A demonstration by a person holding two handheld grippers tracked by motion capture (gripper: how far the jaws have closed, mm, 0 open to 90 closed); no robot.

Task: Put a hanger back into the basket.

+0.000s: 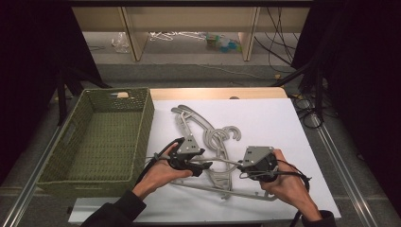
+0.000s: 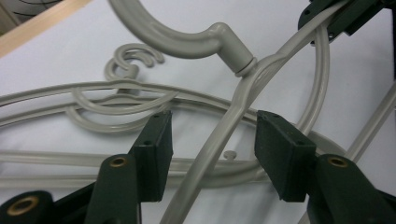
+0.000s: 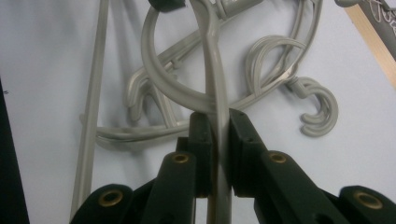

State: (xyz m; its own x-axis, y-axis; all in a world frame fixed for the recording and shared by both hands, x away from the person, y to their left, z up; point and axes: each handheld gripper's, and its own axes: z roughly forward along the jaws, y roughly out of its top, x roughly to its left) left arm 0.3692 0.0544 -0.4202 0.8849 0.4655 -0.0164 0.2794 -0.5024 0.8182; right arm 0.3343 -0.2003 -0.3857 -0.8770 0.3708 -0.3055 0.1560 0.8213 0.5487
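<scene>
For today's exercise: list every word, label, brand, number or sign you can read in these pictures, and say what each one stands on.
No readable text.
The grey hangers, green woven basket, white table top, left gripper and right gripper bear no visible lettering.
The small items on the floor under the far shelf are too small and blurred to read.
</scene>
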